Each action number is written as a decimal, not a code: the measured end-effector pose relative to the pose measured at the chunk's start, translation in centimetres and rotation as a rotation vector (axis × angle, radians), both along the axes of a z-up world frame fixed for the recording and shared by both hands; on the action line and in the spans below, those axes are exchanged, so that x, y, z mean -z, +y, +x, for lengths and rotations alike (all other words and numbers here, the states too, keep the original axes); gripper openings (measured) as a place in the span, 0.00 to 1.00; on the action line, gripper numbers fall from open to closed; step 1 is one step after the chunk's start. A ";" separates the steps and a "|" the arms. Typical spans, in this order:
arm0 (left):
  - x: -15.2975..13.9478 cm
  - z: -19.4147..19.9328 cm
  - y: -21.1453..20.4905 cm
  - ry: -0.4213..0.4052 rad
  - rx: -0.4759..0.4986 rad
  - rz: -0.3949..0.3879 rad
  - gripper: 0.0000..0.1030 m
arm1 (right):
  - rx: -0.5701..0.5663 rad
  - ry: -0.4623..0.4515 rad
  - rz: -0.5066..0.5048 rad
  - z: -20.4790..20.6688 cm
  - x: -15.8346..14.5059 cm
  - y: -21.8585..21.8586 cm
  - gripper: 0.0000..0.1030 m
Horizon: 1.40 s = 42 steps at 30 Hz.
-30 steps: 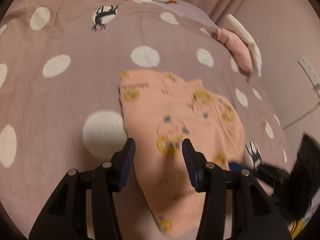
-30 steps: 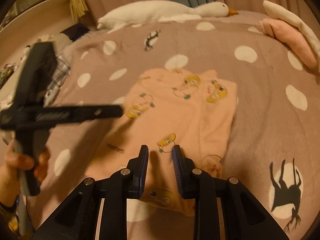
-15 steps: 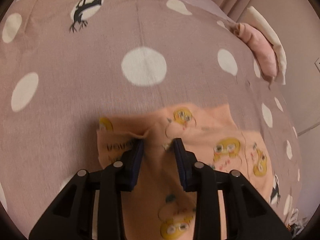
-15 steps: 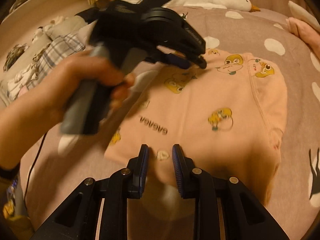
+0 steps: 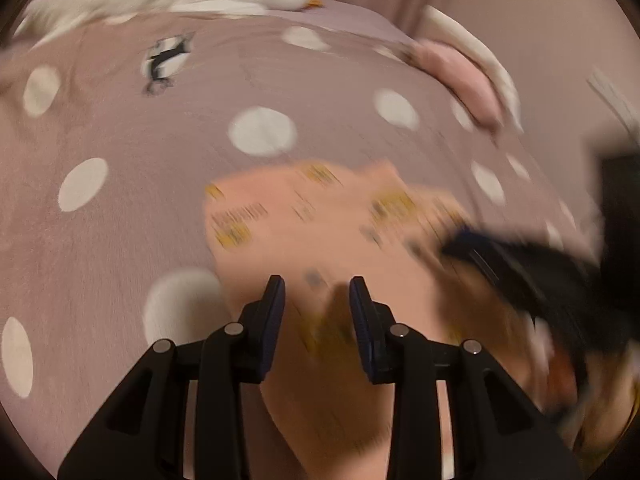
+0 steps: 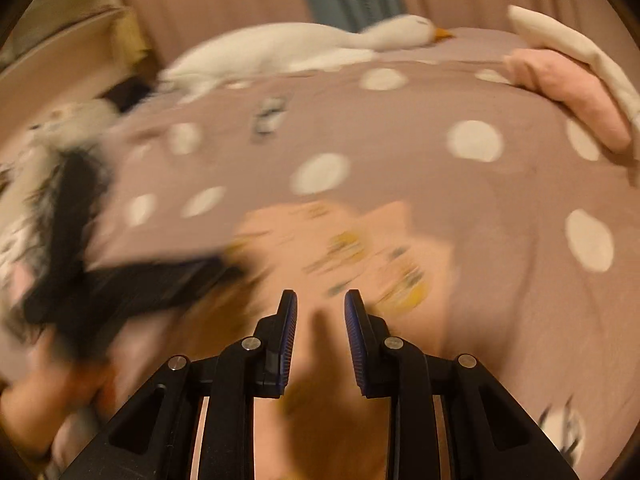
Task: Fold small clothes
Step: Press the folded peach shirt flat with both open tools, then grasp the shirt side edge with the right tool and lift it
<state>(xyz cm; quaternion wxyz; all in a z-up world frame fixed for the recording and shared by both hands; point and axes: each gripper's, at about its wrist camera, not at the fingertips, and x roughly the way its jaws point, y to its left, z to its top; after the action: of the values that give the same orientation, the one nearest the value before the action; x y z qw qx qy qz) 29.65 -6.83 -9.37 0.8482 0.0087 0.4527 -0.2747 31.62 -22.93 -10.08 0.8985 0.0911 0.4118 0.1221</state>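
1. Over on the left, the left claw (image 5: 316, 292) has pulled back. Half a second ago it was nosed right up to the far left corner of the peach garment (image 5: 320, 216), with cloth bunched between its jaws. Now that corner lies flat, well ahead of it.
2. Its jaws have just been closing and now stand part-way open. Peach cloth shows through the gap, but with this blur I cannot tell whether the pads are pinching it or only hanging over it.
3. In the middle, the garment is still spread on the polka-dot bed (image 5: 160, 140), printed side up, its far edge no nearer than a second ago. By my reckoning that was a tug to straighten it, not a fold, so the folding is still ahead.
4. To the right, the right claw (image 6: 320, 304) has swung across and sits over the garment's near edge. Its jaws are a narrow slot apart, as they were before, and it has hold of nothing I can see.
5. At the far right, the pink folded pile (image 5: 468, 80) lies untouched.
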 end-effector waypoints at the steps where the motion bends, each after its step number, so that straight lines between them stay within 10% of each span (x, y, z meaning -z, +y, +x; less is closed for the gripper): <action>1: 0.2 -1.3 -0.3 -0.006 0.026 0.019 0.31 | 0.030 0.043 -0.004 1.2 1.0 -0.6 0.27; 24: 1.6 -8.9 0.4 -0.012 0.038 0.130 0.33 | -0.037 0.104 -0.014 -7.4 1.7 -1.3 0.22; 30: 2.4 -9.7 2.0 0.052 0.015 0.114 0.64 | -0.033 0.110 0.055 -9.6 0.7 -2.8 0.32; 33: 2.9 -9.5 3.7 0.128 -0.016 0.030 0.65 | -0.006 0.090 0.144 -10.6 0.3 -4.6 0.66; 42: 4.2 -7.2 5.7 0.405 -0.032 -0.388 0.70 | 0.077 0.190 0.498 -9.3 4.0 -9.1 0.67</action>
<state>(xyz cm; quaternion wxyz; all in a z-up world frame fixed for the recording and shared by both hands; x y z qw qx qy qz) 22.44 -1.12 -13.60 0.7306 -0.2161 0.5519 -0.3390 22.36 -32.04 -14.10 0.8097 0.3359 0.4477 0.1765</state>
